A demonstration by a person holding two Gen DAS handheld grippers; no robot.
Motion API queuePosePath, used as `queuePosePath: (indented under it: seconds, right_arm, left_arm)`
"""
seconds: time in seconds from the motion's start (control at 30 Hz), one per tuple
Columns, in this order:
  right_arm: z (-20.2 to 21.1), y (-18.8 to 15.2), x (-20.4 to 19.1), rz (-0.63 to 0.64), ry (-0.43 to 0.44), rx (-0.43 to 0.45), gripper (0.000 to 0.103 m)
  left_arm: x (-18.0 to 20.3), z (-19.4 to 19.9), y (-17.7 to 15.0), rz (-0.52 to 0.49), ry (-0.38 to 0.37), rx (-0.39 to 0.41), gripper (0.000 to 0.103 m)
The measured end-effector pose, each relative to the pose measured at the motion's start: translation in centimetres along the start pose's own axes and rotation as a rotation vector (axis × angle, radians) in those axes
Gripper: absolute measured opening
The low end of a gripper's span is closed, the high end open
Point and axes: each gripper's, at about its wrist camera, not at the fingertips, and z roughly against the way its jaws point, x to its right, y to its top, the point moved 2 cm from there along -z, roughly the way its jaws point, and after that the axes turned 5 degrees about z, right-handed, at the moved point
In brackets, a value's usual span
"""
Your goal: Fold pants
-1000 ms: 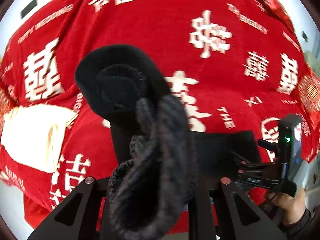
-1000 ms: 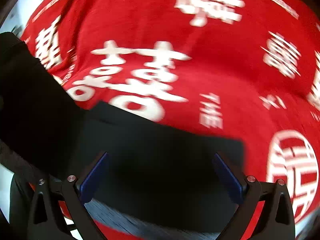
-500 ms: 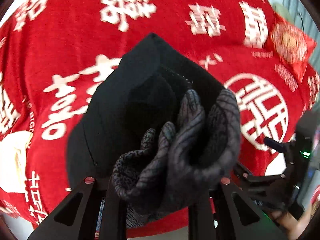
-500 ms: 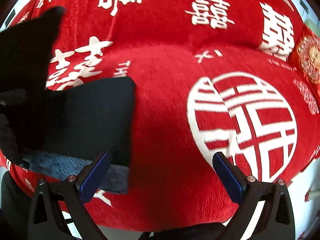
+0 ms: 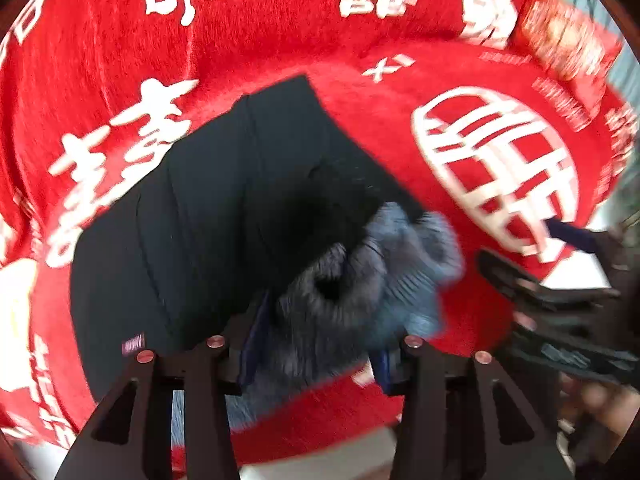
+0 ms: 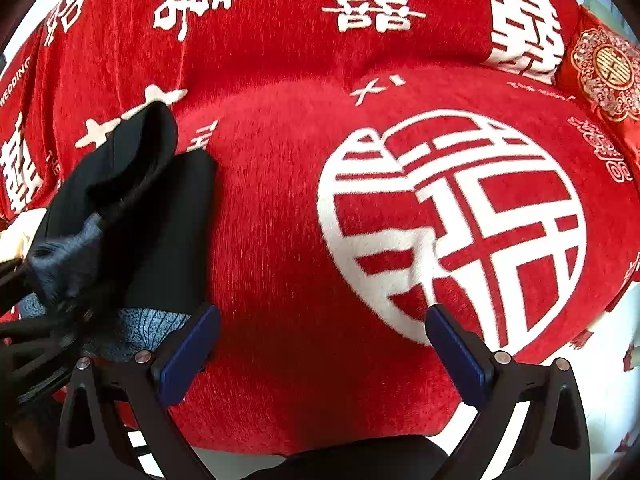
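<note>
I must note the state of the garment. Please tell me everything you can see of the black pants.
The black pants lie folded on the red printed cover, flat and smooth outside, with a fuzzy grey lining showing at the bunched near edge. A small label sits near one corner. That bunched edge lies between the fingers of the left tool, whose jaws have just been opening. The right tool stands open beside the pants, over the bare cover, not touching them.

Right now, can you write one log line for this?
left gripper: jaws just opening, pants between | right gripper: open, empty | pants: on red blanket
</note>
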Motion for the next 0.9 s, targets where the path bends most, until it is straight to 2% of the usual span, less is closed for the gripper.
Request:
queuePosePath:
  seconds: [0.03,0.1,0.13,0.17,0.23,0.3,0.37,0.43,0.53,0.6,0.63,0.67,0.73,0.77,0.9]
  right_arm:
    - [0.3,0.3,0.0,0.004,0.001,0.007,0.102]
    - [0.9,0.9,-0.3,0.013,0.007,0.023,0.102]
    - [1.4,1.3,-0.7,0.022,0.025,0.040,0.102]
    - [2.0,1.9,-1.3,0.037,0.046,0.061,0.102]
    - [2.8,3.1,-3.0,0.081,0.082,0.094,0.102]
    - [3.4,4.4,-5.1,0.134,0.127,0.129,0.102]
    - [3.5,5.8,-8.4,0.224,0.194,0.162,0.102]
    - [2.6,6.4,-11.0,0.290,0.231,0.154,0.102]
    - [0.3,6.1,-14.4,0.385,0.212,0.097,0.102]
    - [-2.1,5.3,-14.8,0.358,0.185,0.011,0.102]
    - [-3.9,4.5,-14.5,0.313,0.191,-0.059,0.103]
    - [-4.7,4.0,-14.4,0.292,0.188,-0.077,0.103]
    - [-4.6,3.3,-14.8,0.325,0.172,-0.031,0.103]
    - [-4.5,3.2,-14.9,0.338,0.168,-0.038,0.103]
    - [-3.6,3.7,-14.2,0.311,0.174,-0.057,0.103]
  left_arm:
    - [-0.2,1.5,-0.3,0.004,-0.054,0.009,0.050]
    - [-1.1,4.4,-0.6,0.014,-0.136,0.051,0.059]
    - [-1.9,6.2,-0.7,0.032,-0.161,0.090,0.071]
    - [-2.6,7.5,-0.8,0.049,-0.165,0.123,0.079]
    - [-5.1,9.8,-0.9,0.086,-0.173,0.193,0.079]
    - [-7.4,10.2,-1.0,0.129,-0.147,0.210,0.079]
    - [-10.6,9.2,-0.8,0.203,-0.086,0.187,0.079]
    - [-13.6,7.4,-0.8,0.300,-0.059,0.134,0.079]
    - [-16.4,4.7,-1.4,0.396,-0.073,0.059,0.079]
    - [-16.8,2.8,-2.1,0.419,-0.097,0.007,0.079]
    - [-16.5,1.2,-2.6,0.415,-0.086,-0.037,0.079]
    - [-16.2,0.5,-2.9,0.398,-0.046,-0.051,0.081]
    - [-15.6,-0.5,-3.2,0.359,0.013,-0.046,0.088]
    - [-15.4,-0.6,-3.4,0.359,0.022,-0.033,0.092]
    - [-15.9,-0.8,-3.8,0.405,0.007,-0.033,0.095]
